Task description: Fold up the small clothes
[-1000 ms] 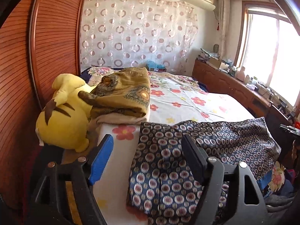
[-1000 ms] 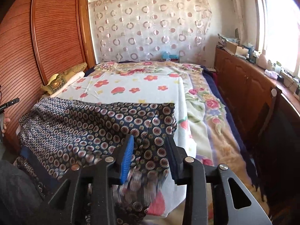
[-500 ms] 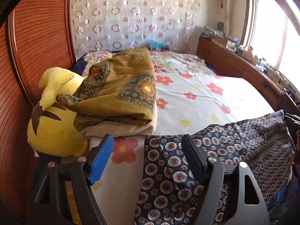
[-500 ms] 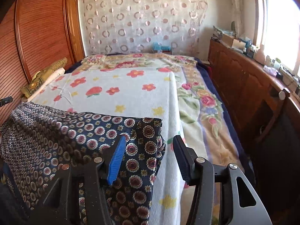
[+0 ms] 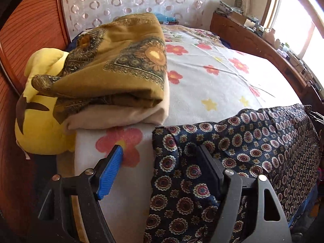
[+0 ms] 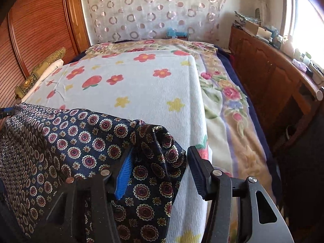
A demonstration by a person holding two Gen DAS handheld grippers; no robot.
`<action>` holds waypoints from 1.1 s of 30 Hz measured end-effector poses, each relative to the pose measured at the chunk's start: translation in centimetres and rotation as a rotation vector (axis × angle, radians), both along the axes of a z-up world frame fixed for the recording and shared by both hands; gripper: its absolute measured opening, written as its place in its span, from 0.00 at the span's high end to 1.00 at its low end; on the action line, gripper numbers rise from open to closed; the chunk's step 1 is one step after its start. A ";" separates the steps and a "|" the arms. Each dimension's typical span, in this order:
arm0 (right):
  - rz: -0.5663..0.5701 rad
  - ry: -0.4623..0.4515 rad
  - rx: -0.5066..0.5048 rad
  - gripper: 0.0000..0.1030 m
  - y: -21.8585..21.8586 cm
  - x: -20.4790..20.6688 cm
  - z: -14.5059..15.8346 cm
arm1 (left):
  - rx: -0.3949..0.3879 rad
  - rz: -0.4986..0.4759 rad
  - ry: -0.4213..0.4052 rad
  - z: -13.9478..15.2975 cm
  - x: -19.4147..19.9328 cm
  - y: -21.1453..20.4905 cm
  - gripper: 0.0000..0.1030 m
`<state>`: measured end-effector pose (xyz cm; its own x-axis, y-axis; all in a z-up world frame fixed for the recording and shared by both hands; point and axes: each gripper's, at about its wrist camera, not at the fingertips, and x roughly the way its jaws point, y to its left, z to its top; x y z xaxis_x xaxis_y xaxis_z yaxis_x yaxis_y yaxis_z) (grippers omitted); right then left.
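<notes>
Now both grippers stand with fingers spread: the left gripper [image 5: 160, 158] straddles one corner of the navy patterned cloth [image 5: 253, 145] draped over the bed's [image 6: 154, 93] near edge, the right gripper [image 6: 160, 160] the other

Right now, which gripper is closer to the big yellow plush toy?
Left. The left gripper sits at the bed corner beside the yellow plush toy; the right gripper is at the patterned navy garment's far end.
</notes>
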<state>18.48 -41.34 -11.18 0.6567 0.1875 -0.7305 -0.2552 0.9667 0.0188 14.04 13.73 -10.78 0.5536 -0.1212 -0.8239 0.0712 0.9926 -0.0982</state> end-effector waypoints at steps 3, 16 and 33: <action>0.019 -0.001 -0.005 0.46 -0.2 0.2 -0.3 | -0.004 -0.027 0.002 -0.2 -0.1 -0.7 0.36; 0.177 -0.033 0.054 0.92 0.1 -2.2 0.1 | -0.005 -0.082 -0.152 3.0 -4.1 -3.1 0.94; 0.162 -0.573 0.093 0.93 -2.4 -12.3 21.3 | 0.012 -0.030 -0.641 22.8 -11.4 -1.4 0.95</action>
